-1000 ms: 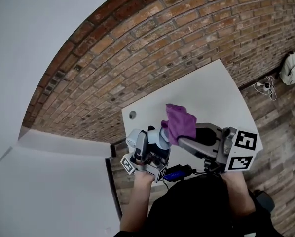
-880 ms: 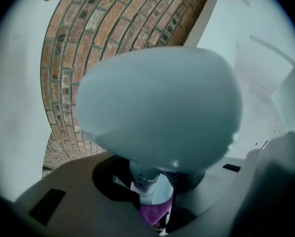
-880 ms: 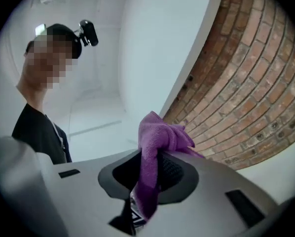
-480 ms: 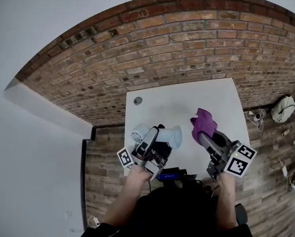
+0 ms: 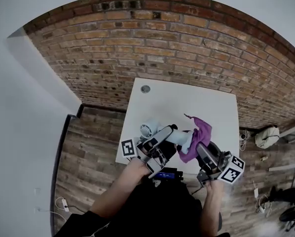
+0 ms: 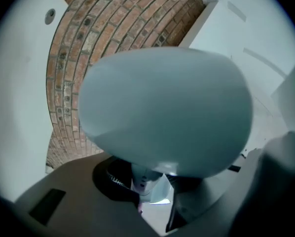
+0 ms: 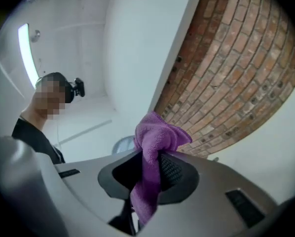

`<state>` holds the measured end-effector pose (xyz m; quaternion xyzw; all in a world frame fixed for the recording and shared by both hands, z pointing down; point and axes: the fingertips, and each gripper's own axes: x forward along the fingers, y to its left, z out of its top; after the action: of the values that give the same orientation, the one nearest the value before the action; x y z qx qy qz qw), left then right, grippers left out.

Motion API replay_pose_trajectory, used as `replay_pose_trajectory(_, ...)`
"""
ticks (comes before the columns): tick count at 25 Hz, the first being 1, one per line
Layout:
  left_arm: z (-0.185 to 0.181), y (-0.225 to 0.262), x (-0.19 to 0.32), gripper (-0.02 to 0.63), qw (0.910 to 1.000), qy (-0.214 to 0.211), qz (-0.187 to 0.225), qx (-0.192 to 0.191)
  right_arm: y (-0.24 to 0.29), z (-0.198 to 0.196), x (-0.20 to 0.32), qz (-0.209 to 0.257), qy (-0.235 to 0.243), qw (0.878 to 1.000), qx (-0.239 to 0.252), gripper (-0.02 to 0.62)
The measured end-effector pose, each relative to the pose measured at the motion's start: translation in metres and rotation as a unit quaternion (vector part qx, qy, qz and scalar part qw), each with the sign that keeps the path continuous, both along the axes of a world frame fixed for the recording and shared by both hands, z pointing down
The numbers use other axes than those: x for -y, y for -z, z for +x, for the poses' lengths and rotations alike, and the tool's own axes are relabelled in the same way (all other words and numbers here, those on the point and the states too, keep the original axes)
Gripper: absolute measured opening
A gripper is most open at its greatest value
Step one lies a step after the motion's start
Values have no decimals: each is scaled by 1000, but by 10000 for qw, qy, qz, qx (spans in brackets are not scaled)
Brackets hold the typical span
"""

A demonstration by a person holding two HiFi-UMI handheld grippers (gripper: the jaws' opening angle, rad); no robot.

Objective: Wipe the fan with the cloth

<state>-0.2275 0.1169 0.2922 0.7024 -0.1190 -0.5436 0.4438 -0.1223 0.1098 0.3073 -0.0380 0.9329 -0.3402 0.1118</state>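
Note:
A small pale blue fan [image 5: 179,137] is held above the white table [image 5: 187,102], with my left gripper [image 5: 163,141] shut on it. In the left gripper view the fan's rounded body [image 6: 162,107] fills most of the picture, and its narrow stem sits between the jaws of that gripper [image 6: 150,181]. My right gripper [image 5: 202,147] is shut on a purple cloth [image 5: 199,135], which lies against the fan's right side. In the right gripper view the cloth [image 7: 155,142] bunches out of the jaws of the gripper [image 7: 147,174], and a bit of the fan [image 7: 123,144] shows behind it.
The table has a round grommet [image 5: 145,89] near its far edge and stands against a brick wall [image 5: 152,43]. A black device [image 5: 166,175] sits at the table's near edge. A white bag [image 5: 265,136] lies on the wooden floor at the right.
Half a second ago the cloth was clear of the fan, to its right. The right gripper has since carried it left against the fan. The left gripper still holds the fan.

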Motion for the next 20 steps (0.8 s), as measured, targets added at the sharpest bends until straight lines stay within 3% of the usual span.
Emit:
replay_pose_trajectory(1, 1, -2, -1, 163, 9998, -19, 15, 216, -25, 8, 12, -172, -333, 9984, -417, 74)
replay_pose_trajectory(3, 4, -11, 0, 163, 9958, -13, 7, 911, -75, 30, 33, -421, -1029, 9839, -1396, 74)
replay_pose_trajectory(4, 6, -18, 3, 163, 9883, 76, -4, 1523, -92, 42, 38, -559, -1263, 9763, -1664, 74)
replay_pose_trajectory(5, 7, -27, 8, 163, 9724, 215, -9, 2324, -103, 52, 42, -730, -1400, 9723, -1726, 74)
replay_pose_trajectory(6, 7, -40, 15, 163, 9460, 360, -7, 3220, -109, 61, 44, -903, -1471, 9708, -1667, 74)
replay_pose_trajectory(7, 6, -54, 25, 163, 9110, 466, 2, 4098, -113, 68, 45, -1048, -1520, 9697, -1600, 74)
replay_pose_trajectory(9, 3, -86, 47, 163, 8321, 518, 23, 5523, -127, 81, 45, -1243, -1621, 9655, -1613, 74)
replay_pose_trajectory(10, 0, -101, 62, 163, 7966, 521, 30, 6022, -134, 86, 47, -1317, -1651, 9635, -1647, 74)
replay_pose_trajectory(12, -5, -124, 96, 163, 7405, 573, 27, 6696, -147, 95, 56, -1460, -1656, 9611, -1659, 74)
replay_pose_trajectory(14, -8, -144, 136, 163, 6990, 578, 55, 7128, -161, 103, 67, -1642, -1669, 9591, -1590, 74)
replay_pose_trajectory(16, -7, -166, 173, 163, 6655, 463, 159, 7448, -177, 107, 74, -1875, -1698, 9558, -1497, 74)
replay_pose_trajectory(18, -8, -190, 211, 163, 6366, 347, 300, 7698, -193, 110, 86, -2080, -1679, 9522, -1479, 74)
replay_pose_trajectory(20, -11, -217, 253, 163, 6167, 247, 326, 7862, -208, 116, 105, -2203, -1628, 9498, -1510, 74)
